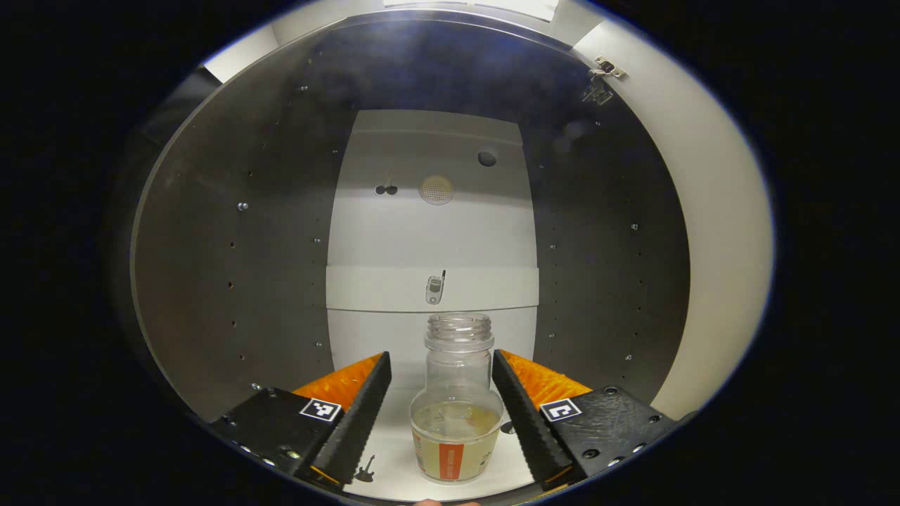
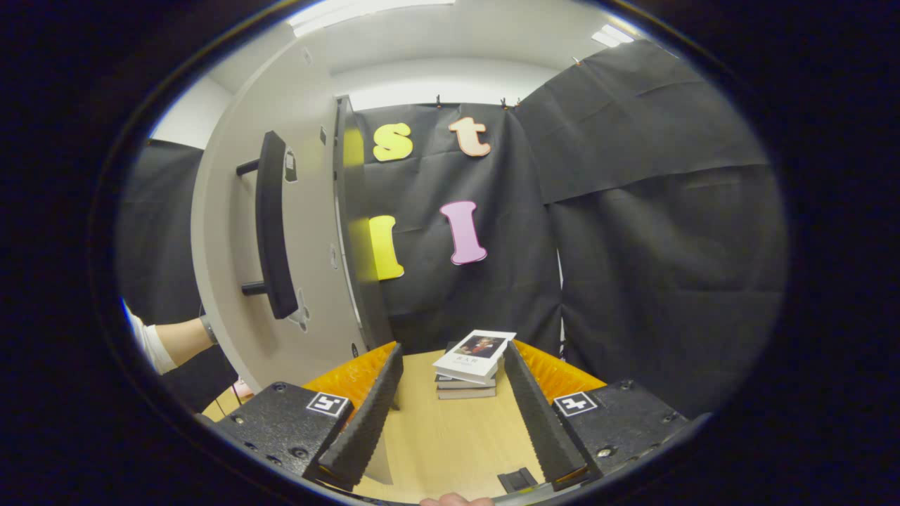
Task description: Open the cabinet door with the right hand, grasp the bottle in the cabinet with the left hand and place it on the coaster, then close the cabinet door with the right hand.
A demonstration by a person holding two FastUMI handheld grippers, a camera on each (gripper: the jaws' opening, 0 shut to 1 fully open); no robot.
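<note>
Both fingers of the left hand-held gripper [image 1: 441, 404] spread apart around the bottle [image 1: 457, 400], untouching, inside the cabinet [image 1: 232, 246].

Both views bow strongly toward their round edges, and straight lines curve. In the left gripper view the cabinet [image 1: 232, 246] side walls are dim and hazy, while its pale back panel [image 1: 432, 232] is evenly lit. In the right gripper view, bright ceiling lights [image 2: 365, 10] glare overhead; the desk [image 2: 450, 436] is sharp and softly shadowed.

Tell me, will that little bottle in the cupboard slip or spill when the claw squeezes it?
The bottle looks like smooth clear plastic, so it may slip. It has no cap and holds a little liquid, so tilting could spill it. Being mostly empty, it is probably light.
</note>
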